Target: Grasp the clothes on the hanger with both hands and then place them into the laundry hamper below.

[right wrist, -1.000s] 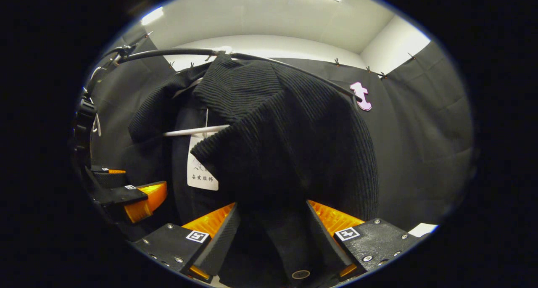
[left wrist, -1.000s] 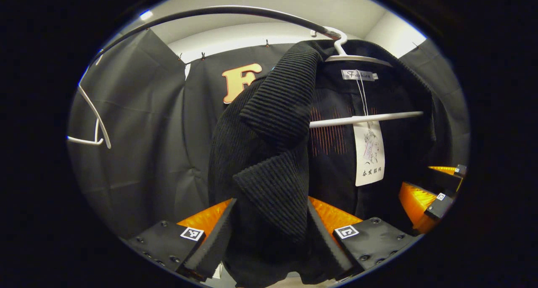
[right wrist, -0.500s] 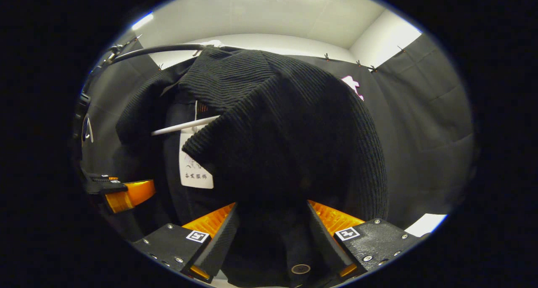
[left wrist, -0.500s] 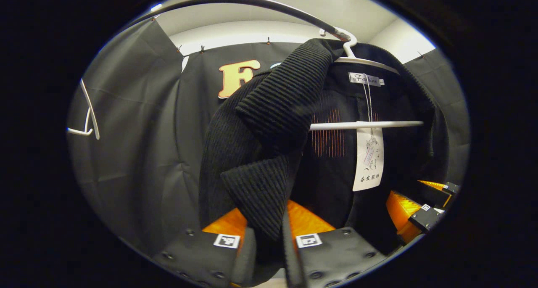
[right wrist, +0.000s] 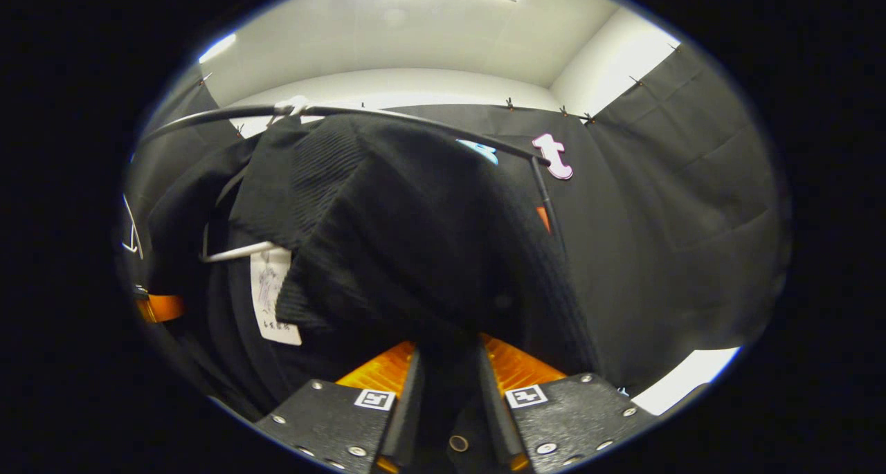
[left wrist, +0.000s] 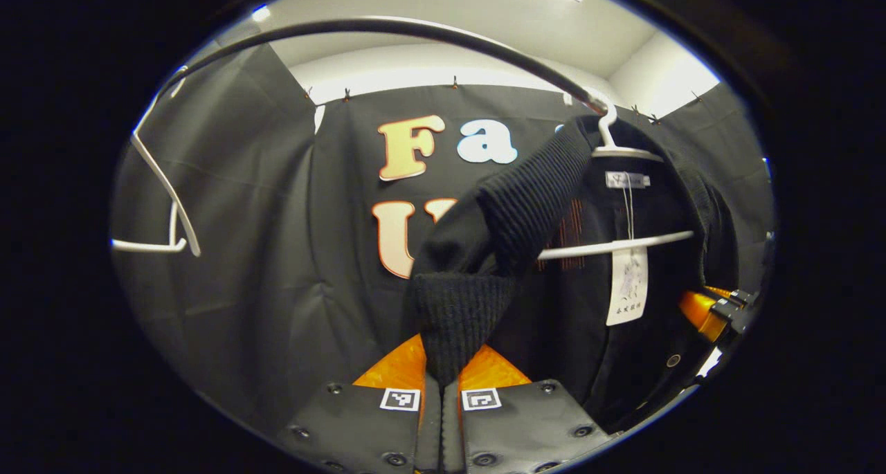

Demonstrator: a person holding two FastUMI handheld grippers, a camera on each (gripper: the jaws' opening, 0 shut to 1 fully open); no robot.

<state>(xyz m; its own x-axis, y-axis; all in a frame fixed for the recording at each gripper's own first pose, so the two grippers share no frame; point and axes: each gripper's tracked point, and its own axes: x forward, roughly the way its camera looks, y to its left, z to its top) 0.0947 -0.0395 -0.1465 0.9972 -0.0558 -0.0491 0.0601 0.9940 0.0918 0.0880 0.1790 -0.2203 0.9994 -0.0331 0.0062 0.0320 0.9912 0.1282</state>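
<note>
A black ribbed jacket (left wrist: 526, 211) hangs on a white hanger (left wrist: 612, 149) from a black rail (left wrist: 415, 30). In the left gripper view my left gripper (left wrist: 441, 384) is shut on the jacket's front lapel, which is drawn out to the left. A paper tag (left wrist: 628, 287) dangles under the hanger's crossbar. In the right gripper view my right gripper (right wrist: 448, 365) has its fingers pressed on the other front edge of the jacket (right wrist: 408, 232), with black cloth bunched between them. Each gripper appears at the edge of the other's view: the right gripper (left wrist: 720, 309) and the left gripper (right wrist: 159, 308).
An empty white hanger (left wrist: 166, 204) hangs on the rail further left. Black cloth walls close in behind and on both sides. The rail (right wrist: 387, 114) bends down at its right end beside the jacket. White ceiling shows above.
Both grippers have gone from open around the jacket's front edges to shut on them. The left lapel is pulled out to the left, and the hanger has shifted right in the left gripper view.
</note>
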